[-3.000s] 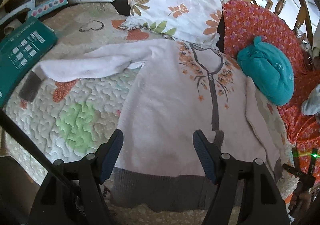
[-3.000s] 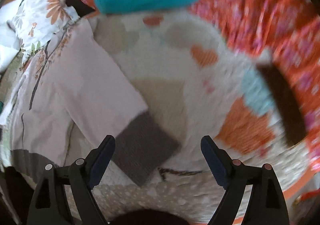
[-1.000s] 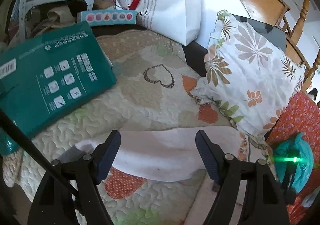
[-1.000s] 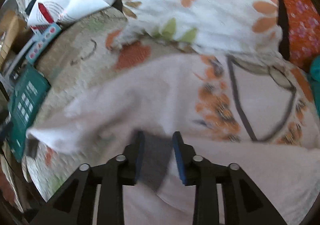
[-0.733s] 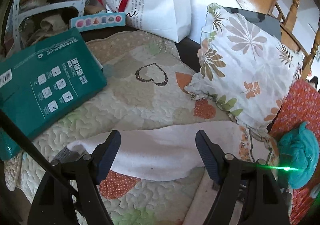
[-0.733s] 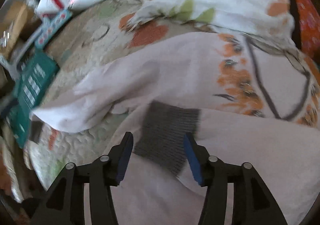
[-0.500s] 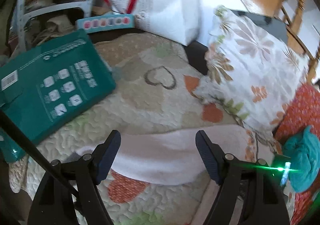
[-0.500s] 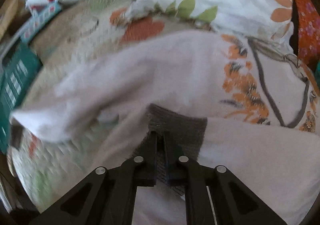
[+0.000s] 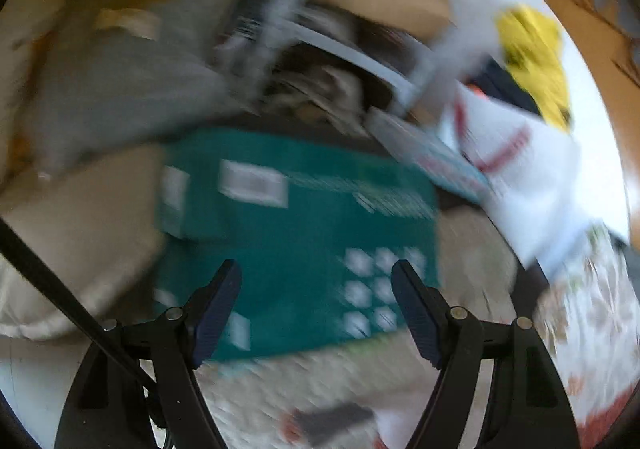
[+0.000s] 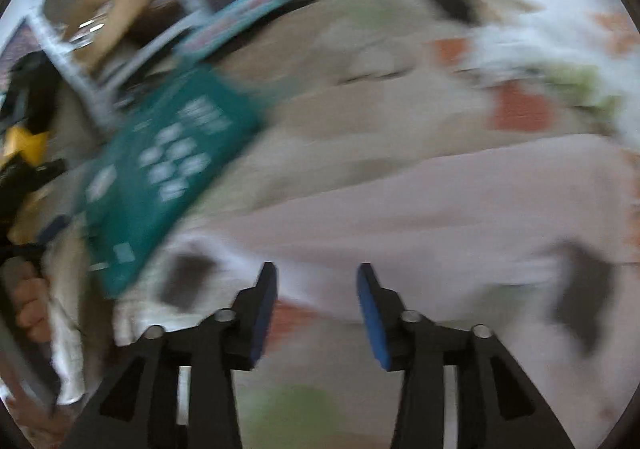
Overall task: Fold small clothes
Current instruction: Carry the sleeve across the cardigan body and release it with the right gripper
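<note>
Sweater (image 10: 420, 209) lies flat on the quilt (image 10: 360, 61), sleeve just ahead of the right tool (image 10: 316, 281); both tools, left (image 9: 316, 285), gape empty; green box (image 9: 296, 233) print is blurred unreadable

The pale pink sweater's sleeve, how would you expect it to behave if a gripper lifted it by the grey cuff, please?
The sleeve lies limp and rumpled on the quilt, so it would probably droop. The cuff looks thicker, likely an easier pinch.
</note>
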Motion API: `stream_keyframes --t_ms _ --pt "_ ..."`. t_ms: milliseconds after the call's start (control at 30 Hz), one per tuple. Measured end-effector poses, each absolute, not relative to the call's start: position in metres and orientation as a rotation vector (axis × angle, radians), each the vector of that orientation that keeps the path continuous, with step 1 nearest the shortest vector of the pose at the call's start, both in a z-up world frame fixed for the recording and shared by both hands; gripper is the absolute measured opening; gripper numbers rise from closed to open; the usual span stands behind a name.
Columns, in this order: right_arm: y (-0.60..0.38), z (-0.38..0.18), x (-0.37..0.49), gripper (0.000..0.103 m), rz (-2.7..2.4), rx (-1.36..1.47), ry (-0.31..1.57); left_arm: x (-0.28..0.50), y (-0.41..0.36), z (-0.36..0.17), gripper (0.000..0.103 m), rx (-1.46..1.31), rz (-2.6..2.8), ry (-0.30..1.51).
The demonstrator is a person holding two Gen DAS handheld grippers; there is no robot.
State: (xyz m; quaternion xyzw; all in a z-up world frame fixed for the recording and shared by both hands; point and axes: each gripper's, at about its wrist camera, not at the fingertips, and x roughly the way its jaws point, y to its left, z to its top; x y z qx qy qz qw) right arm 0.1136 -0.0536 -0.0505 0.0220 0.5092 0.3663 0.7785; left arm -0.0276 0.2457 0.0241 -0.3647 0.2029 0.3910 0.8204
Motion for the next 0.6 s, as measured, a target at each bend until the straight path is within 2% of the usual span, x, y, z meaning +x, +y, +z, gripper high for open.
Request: stream_keyframes --t_ms 33,333,400,433,600 --pt "-0.039 -0.051 0.109 0.055 0.816 0.043 1.098 -0.034 0.252 0.024 0.076 -0.783 0.852 0.419" --pt "0.065 -0.083 0.068 0.058 0.861 -0.066 1.191 -0.057 0.279 0.021 0.076 -0.83 0.873 0.389" --pt "0.073 -0.091 0.066 0.015 0.851 -0.099 1.216 -0.056 0.276 0.02 0.076 -0.832 0.856 0.401" --pt "0.071 -0.091 0.066 0.009 0.84 -0.112 1.224 -0.053 0.274 0.02 0.076 -0.827 0.845 0.408" --pt "0.001 -0.042 0.076 0.008 0.783 -0.065 1.108 -0.033 0.246 0.027 0.076 -0.762 0.787 0.436"
